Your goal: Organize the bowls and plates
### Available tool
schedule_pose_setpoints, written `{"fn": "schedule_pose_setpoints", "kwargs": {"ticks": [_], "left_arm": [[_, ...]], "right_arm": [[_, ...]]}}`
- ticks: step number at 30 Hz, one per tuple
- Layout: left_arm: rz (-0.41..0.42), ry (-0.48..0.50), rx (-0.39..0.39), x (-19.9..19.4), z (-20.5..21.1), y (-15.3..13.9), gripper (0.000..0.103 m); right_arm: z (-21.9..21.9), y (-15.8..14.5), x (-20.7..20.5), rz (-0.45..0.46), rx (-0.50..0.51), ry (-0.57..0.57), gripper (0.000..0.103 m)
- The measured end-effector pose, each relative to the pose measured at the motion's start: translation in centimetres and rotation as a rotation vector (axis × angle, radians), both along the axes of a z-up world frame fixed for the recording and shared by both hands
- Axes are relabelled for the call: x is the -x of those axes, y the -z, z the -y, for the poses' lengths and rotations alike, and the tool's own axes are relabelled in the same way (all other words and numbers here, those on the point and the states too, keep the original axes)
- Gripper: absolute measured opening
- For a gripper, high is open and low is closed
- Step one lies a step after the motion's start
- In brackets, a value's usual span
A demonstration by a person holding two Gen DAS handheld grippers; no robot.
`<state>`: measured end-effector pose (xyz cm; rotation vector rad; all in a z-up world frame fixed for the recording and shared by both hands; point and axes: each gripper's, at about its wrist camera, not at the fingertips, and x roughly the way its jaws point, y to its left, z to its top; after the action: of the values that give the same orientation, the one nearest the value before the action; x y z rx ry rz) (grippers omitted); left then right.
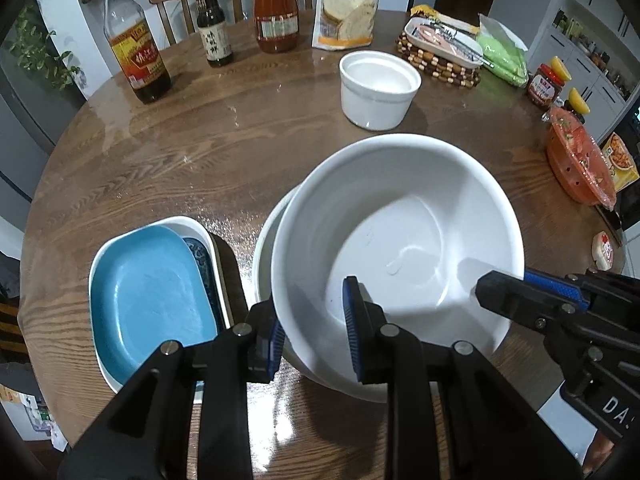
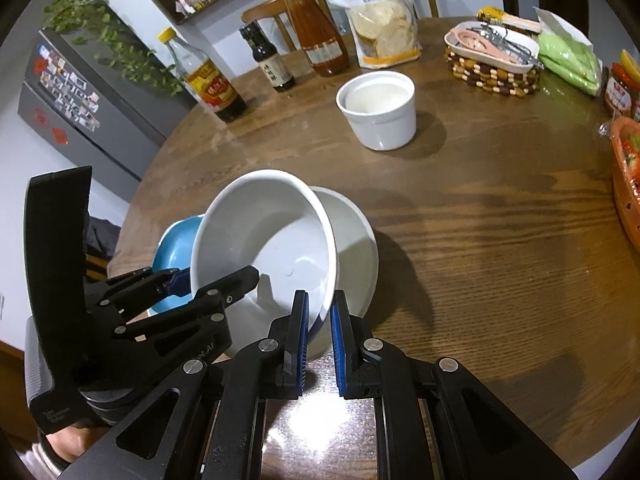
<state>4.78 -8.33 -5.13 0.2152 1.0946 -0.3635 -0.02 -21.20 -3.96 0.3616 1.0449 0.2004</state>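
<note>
Left claw (image 1: 316, 336) pinches the near-left rim of the big white bowl (image 1: 400, 240), one pad inside, one outside; right claw (image 2: 319, 328) straddles the opposite rim, pads narrowly spread, grip contact unclear. Bowl sits tilted in a second white bowl (image 2: 356, 232) on the worktop (image 1: 200, 140), beside the blue plate (image 1: 152, 296) in a white dish (image 1: 208, 240). Small white ramekin (image 1: 378, 88) stands well apart behind.

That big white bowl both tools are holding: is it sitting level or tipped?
Tipped. The big white bowl leans with its opening toward the cameras, resting partly inside a second bowl. It looks empty.
</note>
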Motion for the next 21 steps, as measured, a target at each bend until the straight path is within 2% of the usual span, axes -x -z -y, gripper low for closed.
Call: {"fn": "schedule_pose_setpoints", "kwargs": {"ticks": [7,21], "left_arm": [[-0.036,0.011,-0.021,-0.4,0.1,1.2,0.024],[-0.033,0.04,-0.038,-0.7,0.7,1.4,0.025]], "right_arm": [[-0.2,1.0,-0.6,-0.038,0.019,-0.002,0.013],[-0.4,1.3,-1.2,-0.064,0.045,0.002,0.013]]}}
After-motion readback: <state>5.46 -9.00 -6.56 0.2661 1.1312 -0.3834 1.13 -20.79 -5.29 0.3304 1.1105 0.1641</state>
